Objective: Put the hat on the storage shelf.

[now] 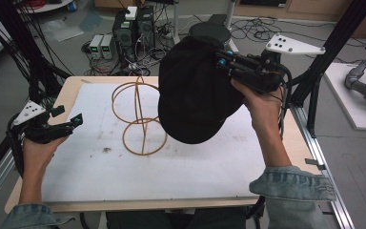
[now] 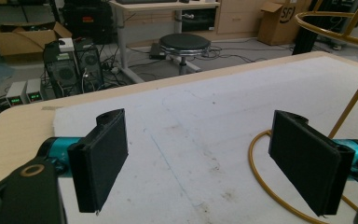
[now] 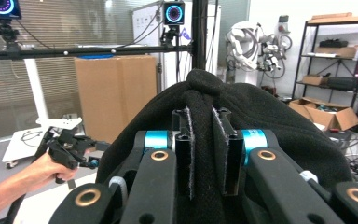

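Right tongs [image 1: 220,61] pinch fold of black hat [image 1: 195,90] – hat hangs centre frame, beside wire stand [image 1: 138,117]. Left tongs [image 1: 76,119] agape, empty, lower left over counter [image 1: 76,95]. Likely aim – centre hat above top ring before lowering.

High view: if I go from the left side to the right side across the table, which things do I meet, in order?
Left gripper, open and holding nothing → yellow wire stand on the white mat → black hat, held up above the mat → right gripper, shut on the hat.
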A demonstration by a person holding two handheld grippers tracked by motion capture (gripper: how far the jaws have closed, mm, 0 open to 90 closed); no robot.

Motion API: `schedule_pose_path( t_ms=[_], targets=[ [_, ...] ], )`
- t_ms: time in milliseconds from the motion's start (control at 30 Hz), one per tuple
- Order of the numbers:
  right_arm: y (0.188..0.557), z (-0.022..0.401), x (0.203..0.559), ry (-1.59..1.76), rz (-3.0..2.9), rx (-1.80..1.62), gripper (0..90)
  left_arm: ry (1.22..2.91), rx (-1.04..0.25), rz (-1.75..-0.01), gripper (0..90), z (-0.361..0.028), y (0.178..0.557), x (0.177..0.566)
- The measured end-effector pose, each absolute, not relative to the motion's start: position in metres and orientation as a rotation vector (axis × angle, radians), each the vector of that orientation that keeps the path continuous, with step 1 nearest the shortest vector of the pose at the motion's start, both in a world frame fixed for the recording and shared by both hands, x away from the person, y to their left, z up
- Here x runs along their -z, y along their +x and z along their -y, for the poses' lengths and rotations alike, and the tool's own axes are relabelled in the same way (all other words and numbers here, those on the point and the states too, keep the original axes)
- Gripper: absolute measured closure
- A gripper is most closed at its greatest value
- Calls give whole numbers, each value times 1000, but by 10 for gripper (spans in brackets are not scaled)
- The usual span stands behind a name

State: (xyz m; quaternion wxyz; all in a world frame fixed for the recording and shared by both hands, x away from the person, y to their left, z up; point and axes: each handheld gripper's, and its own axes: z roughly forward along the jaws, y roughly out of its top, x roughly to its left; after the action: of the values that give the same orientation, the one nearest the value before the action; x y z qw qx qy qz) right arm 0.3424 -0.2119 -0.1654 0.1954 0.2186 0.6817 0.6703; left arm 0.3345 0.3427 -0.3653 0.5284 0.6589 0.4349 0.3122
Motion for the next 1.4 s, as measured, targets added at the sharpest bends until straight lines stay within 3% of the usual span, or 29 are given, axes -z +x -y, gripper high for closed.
schedule_pose_path(
  t_ms=[1400],
  targets=[
    [372, 137, 179, 565, -2040, -1979, 814, 1567, -755, -1041, 199, -348, 333, 364]
  ],
)
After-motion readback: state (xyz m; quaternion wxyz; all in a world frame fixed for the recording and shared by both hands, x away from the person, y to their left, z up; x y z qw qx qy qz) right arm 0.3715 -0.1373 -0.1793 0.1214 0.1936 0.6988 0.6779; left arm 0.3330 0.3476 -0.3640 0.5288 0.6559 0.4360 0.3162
